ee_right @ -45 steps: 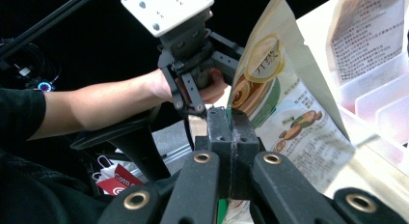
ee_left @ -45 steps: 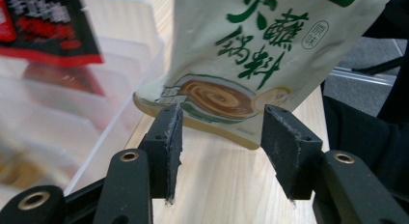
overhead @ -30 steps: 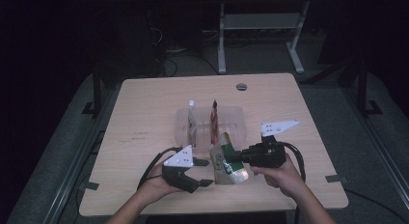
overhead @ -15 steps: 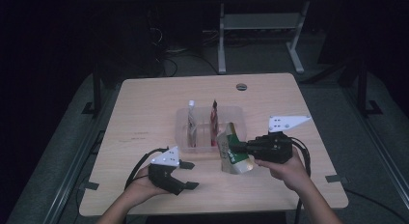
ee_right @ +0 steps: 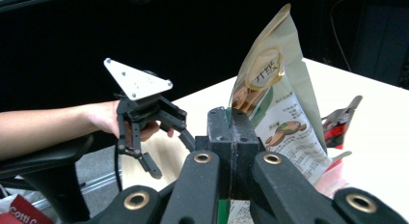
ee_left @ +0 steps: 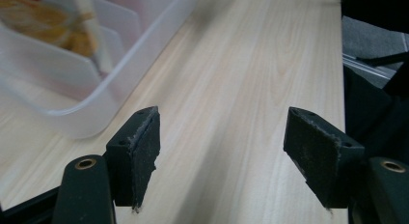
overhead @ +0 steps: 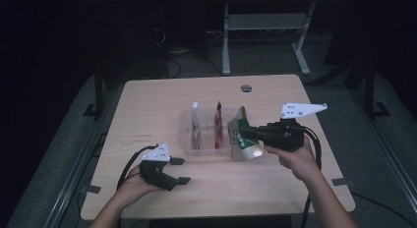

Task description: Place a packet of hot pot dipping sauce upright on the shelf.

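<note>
Right gripper view, right hand-held gripper (ee_right: 231,137) clamping snack pouch (ee_right: 277,103), left hand-held gripper (ee_right: 154,137) spread, empty

Two packets (overhead: 195,125) upright in the divided tray (overhead: 186,121), a third pouch (overhead: 242,139) at its right end.

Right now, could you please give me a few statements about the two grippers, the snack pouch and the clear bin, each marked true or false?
1. The right gripper is clamped on the green-and-white snack pouch. True.
2. The left gripper holds a packet between its jaws. False: its jaws have just been opening and stand apart with nothing between them, over bare table.
3. The clear bin already holds two upright packets. True.
4. The snack pouch lies flat on the table beside the left gripper. False: it is held up at the bin's right end.
5. The bin has no dividers. False: dividers split it into compartments.
</note>
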`<state>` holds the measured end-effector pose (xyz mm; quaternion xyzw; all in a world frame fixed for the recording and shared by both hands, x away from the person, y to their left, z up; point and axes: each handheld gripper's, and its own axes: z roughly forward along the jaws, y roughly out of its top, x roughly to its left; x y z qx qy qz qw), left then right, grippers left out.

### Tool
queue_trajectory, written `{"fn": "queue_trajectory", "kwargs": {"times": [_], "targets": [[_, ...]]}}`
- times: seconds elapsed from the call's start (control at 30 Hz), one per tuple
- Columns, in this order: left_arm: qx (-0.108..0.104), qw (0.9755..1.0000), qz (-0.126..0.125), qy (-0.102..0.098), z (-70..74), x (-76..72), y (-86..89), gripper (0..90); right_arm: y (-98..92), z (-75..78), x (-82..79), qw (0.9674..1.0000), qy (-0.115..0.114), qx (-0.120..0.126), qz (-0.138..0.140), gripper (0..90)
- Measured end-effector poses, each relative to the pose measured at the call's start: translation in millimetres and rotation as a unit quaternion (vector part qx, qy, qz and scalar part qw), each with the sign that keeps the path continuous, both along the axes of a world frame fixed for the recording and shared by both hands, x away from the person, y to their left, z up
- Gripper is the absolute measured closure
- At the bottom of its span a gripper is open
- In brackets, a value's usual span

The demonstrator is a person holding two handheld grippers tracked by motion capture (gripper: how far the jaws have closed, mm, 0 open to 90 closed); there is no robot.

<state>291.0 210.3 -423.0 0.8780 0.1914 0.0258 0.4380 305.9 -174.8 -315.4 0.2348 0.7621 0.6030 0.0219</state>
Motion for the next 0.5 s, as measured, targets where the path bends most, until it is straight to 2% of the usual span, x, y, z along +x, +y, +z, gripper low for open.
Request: {"fn": "queue_trajectory", "kwargs": {"times": [0.2,0.5], "targets": [[-0.001,0.9999,0.011,-0.001,0.3,3.6,7.0,28.7,-1.8,4.6,14.2,0.9998,-0.002,-0.007,-0.021,90.0],[-0.005,0.9994,0.033,0.001,-3.5,10.1,19.4,28.4,-1.4,12.6,31.5,0.9993,-0.008,-0.017,-0.032,90.0]]}}
